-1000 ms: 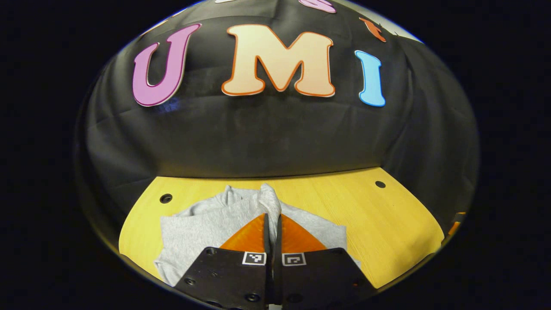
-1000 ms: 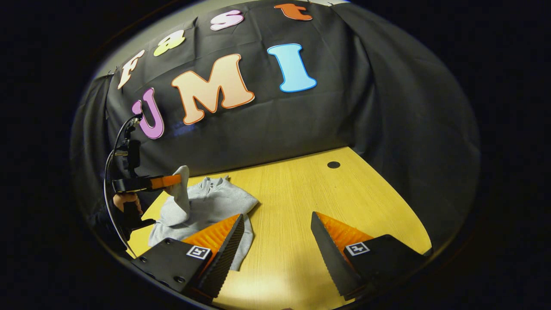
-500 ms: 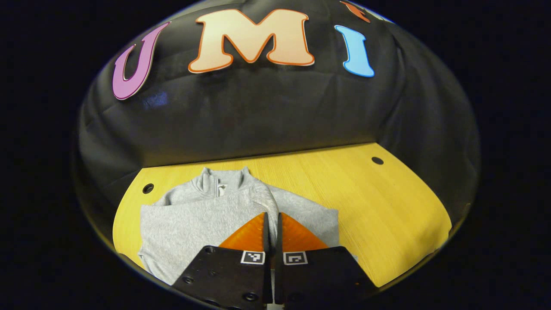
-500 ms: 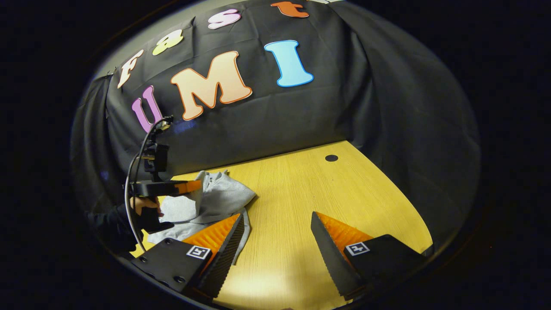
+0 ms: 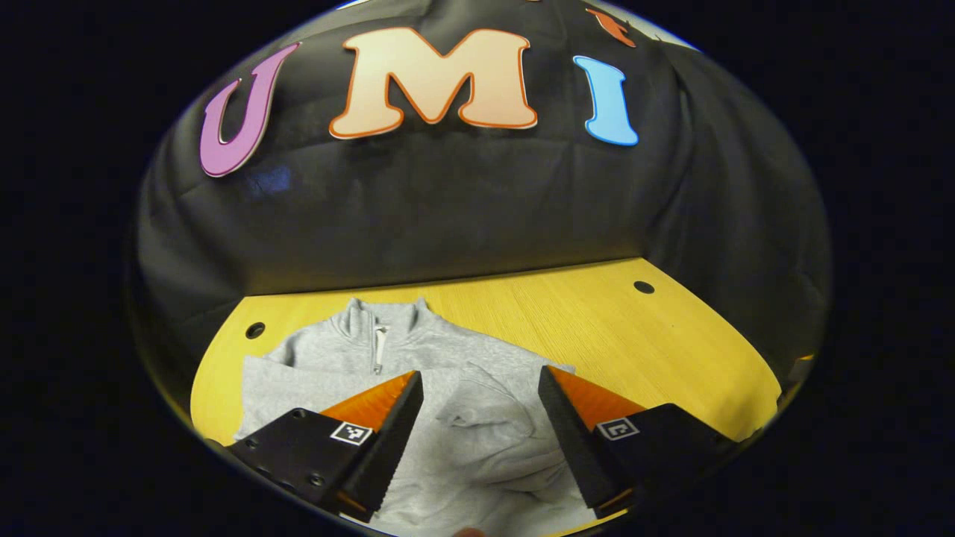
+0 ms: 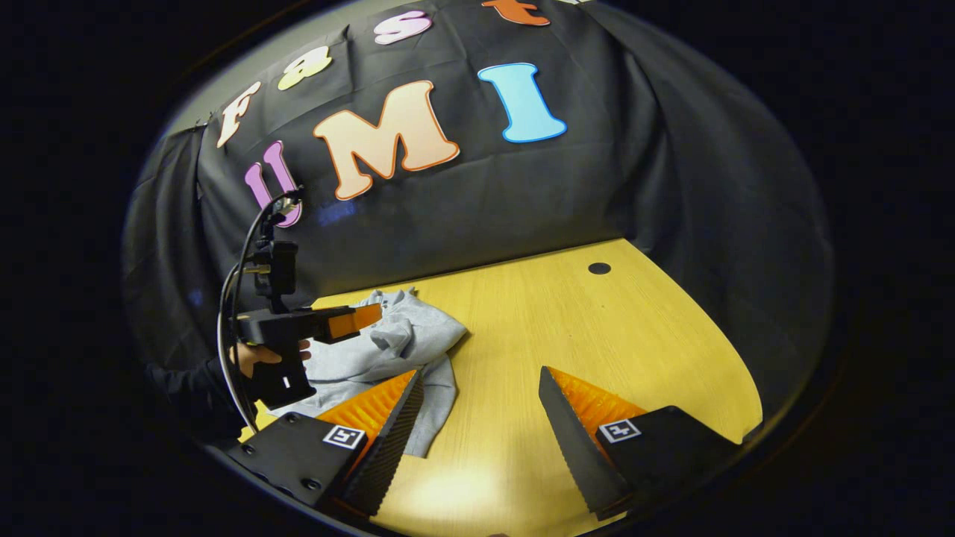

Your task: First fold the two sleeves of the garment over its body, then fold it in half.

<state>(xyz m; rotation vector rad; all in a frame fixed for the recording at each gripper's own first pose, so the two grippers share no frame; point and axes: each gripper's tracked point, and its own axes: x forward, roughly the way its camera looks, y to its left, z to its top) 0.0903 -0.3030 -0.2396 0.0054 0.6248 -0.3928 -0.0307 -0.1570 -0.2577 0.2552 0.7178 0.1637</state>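
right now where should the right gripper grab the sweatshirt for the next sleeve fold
Probably the loose flap of the sweatshirt hanging toward the right gripper, coming in low from the bare table side. That edge lies free on the wood, nearest the open gripper, while the left gripper hovers open over the other side.

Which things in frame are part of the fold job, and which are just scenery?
Part of the job:
- grey sweatshirt, lying on the table, one sleeve bunched over its body
- left gripper, open above that sleeve
- right gripper, open, over bare wood beside the sweatshirt

Just there:
- wooden table with its cable holes
- black cloth wall
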